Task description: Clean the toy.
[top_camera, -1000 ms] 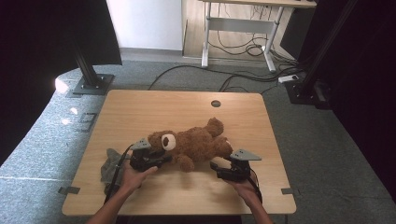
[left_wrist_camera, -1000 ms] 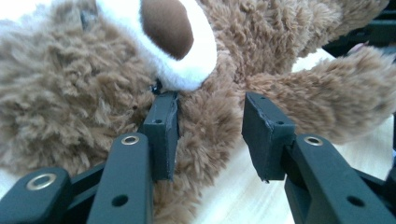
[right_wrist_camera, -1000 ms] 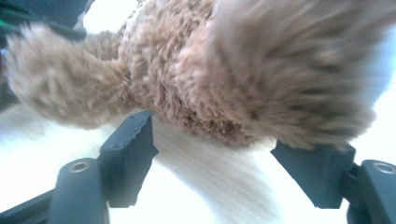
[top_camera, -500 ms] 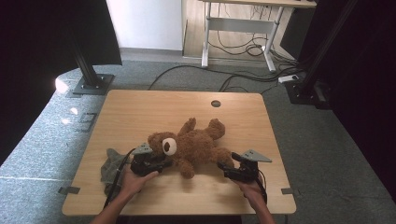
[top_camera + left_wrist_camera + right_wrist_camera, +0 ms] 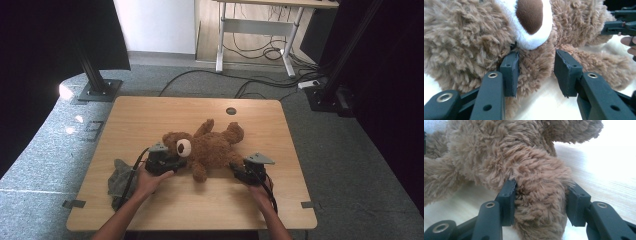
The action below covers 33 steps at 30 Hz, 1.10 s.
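Right tongs [image 5: 540, 202], just closing, now clamp the teddy bear's [image 5: 210, 147] leg.

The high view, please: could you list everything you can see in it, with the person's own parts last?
teddy bear: one, brown with a white muzzle, lying mid-table between the two grippers.
cloth: one, grey, crumpled at the table's near left edge.
table: one, light wood, with a round hole near its far edge.
desk: one, white-legged, beyond the table.
floor cables: several, black, on the grey carpet behind the table.
stand bases: two, black, left and right of the table.
left gripper: one, black, closed on the fur under the bear's muzzle.
right gripper: one, black, its jaws just closing around a bear's limb, pads pressing the fur.
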{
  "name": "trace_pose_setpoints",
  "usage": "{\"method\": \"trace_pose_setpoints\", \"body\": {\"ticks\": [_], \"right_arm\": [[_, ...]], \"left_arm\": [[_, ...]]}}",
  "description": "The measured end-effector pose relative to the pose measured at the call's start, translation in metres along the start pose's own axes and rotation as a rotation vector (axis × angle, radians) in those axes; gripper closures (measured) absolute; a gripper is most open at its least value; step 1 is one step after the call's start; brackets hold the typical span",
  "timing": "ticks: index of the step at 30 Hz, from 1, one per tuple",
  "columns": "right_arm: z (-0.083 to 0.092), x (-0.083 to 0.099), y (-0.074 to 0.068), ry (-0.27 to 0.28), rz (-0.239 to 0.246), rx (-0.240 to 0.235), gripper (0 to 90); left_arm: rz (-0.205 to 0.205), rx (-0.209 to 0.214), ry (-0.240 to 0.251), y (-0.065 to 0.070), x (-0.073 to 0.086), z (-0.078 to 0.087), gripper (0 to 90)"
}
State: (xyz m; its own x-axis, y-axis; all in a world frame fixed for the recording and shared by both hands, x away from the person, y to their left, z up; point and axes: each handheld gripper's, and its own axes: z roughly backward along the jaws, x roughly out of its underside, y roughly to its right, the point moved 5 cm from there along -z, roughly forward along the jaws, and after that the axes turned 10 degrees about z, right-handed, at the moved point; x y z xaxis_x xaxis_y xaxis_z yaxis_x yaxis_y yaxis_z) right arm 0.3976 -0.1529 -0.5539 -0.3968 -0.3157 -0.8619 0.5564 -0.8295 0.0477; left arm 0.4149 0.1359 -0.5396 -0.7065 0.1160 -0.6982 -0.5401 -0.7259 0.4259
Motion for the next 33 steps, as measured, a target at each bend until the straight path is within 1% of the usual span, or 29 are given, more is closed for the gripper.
{"method": "trace_pose_setpoints", "body": {"ticks": [3, 5, 8, 10, 13, 16, 18, 20, 22, 25, 29, 33], "right_arm": [[-0.006, -0.001, 0.006, 0.012, -0.014, 0.017, 49.2], [-0.01, -0.002, 0.011, 0.01, -0.021, 0.024, 48.9], [-0.014, -0.005, 0.016, 0.018, -0.03, 0.044, 47.9], [-0.015, -0.005, 0.018, 0.022, -0.035, 0.049, 46.9], [-0.015, -0.005, 0.02, 0.033, -0.046, 0.043, 44.6], [-0.013, -0.006, 0.021, 0.048, -0.049, 0.042, 40.1], [-0.01, -0.007, 0.022, 0.059, -0.049, 0.049, 35.9], [-0.004, -0.008, 0.024, 0.076, -0.058, 0.036, 32.1], [0.002, -0.009, 0.026, 0.09, -0.058, 0.036, 30.1], [0.011, -0.009, 0.029, 0.112, -0.072, 0.029, 26.8], [0.02, -0.008, 0.029, 0.126, -0.073, 0.022, 25.2], [0.026, -0.008, 0.027, 0.137, -0.068, 0.009, 24.4]], "left_arm": [[0.011, -0.009, -0.006, -0.003, -0.011, -0.009, 53.9], [0.022, -0.012, -0.004, -0.006, -0.018, -0.014, 53.2], [0.034, -0.012, 0.001, -0.007, -0.024, -0.018, 52.2], [0.038, -0.009, 0.004, -0.006, -0.025, -0.018, 50.4], [0.041, -0.005, 0.013, -0.006, -0.026, -0.016, 49.1], [0.037, 0.0, 0.027, -0.003, -0.028, -0.013, 46.9], [0.018, -0.008, 0.044, 0.001, -0.029, -0.006, 44.6], [-0.014, -0.019, 0.058, 0.006, -0.029, 0.003, 42.5], [-0.029, -0.021, 0.069, 0.008, -0.029, 0.012, 41.8], [-0.023, -0.011, 0.101, 0.01, -0.026, 0.027, 40.4], [-0.032, -0.013, 0.102, 0.011, -0.019, 0.043, 38.5], [-0.013, 0.004, 0.115, 0.009, -0.01, 0.059, 37.3]]}}
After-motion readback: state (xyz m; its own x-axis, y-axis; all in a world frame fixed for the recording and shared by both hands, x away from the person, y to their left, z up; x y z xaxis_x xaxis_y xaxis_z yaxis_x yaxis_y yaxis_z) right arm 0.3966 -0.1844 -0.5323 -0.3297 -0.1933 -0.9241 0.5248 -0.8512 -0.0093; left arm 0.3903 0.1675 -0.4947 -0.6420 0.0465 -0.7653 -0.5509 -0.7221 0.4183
